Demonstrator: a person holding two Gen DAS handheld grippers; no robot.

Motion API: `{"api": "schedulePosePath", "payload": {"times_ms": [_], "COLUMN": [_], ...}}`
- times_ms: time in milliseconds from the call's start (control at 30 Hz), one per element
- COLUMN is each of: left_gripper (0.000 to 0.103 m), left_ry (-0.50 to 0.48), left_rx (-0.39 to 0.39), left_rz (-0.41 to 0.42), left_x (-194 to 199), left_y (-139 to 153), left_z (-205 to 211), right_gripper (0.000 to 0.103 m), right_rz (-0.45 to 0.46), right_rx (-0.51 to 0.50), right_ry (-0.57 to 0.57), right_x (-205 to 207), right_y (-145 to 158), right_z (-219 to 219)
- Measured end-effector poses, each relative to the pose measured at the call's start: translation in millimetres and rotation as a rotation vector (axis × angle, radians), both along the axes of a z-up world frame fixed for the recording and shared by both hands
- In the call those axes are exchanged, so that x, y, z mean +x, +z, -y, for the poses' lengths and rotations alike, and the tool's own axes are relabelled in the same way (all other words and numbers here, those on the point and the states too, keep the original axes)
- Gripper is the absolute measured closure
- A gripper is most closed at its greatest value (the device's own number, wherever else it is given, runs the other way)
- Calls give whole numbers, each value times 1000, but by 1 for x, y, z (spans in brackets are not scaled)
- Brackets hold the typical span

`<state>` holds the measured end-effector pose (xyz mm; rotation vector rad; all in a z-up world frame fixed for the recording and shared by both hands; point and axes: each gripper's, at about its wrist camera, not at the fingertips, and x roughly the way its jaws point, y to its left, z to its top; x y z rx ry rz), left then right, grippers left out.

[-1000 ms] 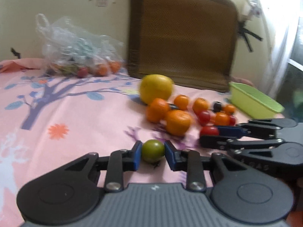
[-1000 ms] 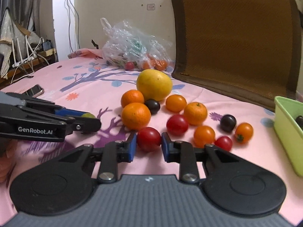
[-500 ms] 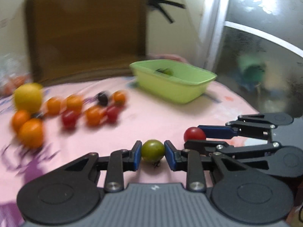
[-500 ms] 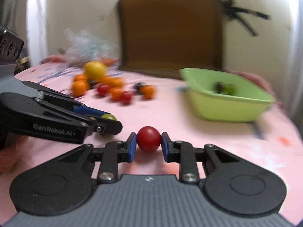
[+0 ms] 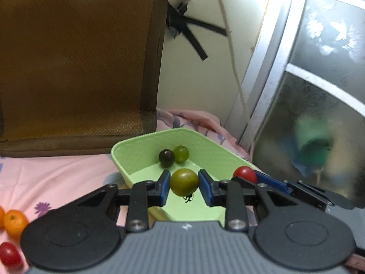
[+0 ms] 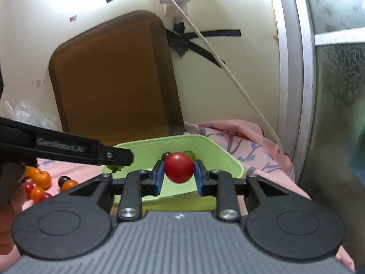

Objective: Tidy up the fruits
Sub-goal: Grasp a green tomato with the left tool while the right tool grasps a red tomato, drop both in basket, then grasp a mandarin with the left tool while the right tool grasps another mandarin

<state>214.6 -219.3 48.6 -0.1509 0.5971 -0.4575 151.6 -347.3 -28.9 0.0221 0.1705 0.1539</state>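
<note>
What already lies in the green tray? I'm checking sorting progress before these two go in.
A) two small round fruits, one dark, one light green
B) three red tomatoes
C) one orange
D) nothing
A: the green tray holds a dark fruit beside a light green fruit.

Left tool [image 5: 184, 187] clamps green tomato [image 5: 184, 181] above green tray [image 5: 212, 147].

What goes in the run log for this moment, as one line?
left gripper: shut on green tomato, over green tub | right gripper: shut on red tomato, over tub | tub: two small fruits inside
</note>
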Motion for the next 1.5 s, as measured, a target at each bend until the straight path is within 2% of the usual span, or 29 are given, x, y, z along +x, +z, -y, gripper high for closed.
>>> {"api": "schedulePosePath", "payload": {"times_ms": [233,333,433,567,667,800,867,1000,1133,1267,1367,1500], "left_gripper": [74,70,69,69,69,69,69,69,69,69,69,69], "left_ry": [2,10,27,73,120,236,309,408,428,373,325,304], "left_rx": [-7,-13,-45,-87,-108,-25,21,98,108,75,103,69], "left_rz": [-32,-13,-3,17,39,87,85,59,43,46,77,69], "left_x": [10,4,-2,-21,-50,-100,-121,-151,-157,-147,-140,-122], "left_y": [-18,-15,-10,-3,-1,-7,-13,-25,-32,-32,-32,-29], "left_z": [5,1,-11,-46,-85,-144,-175,-227,-253,-252,-239,-245], "right_gripper": [69,57,57,57,57,57,57,57,57,58,59,59], "right_rz": [6,18,41,65,69,80,114,144,59,-43,-72,-117], "right_rx": [-52,-45,-10,56,95,112,105,78,37,-33,-96,-141], "right_ry": [5,-3,-29,-86,-120,-143,-131,-2,177,309,378,467], "right_x": [3,-1,-8,-14,-15,-18,-23,-41,-51,-46,-43,-33], "right_y": [-4,-5,-5,-3,-4,-5,-4,2,0,-4,-6,-7], "right_z": [-4,-2,6,21,29,32,28,4,-44,-102,-143,-190]}}
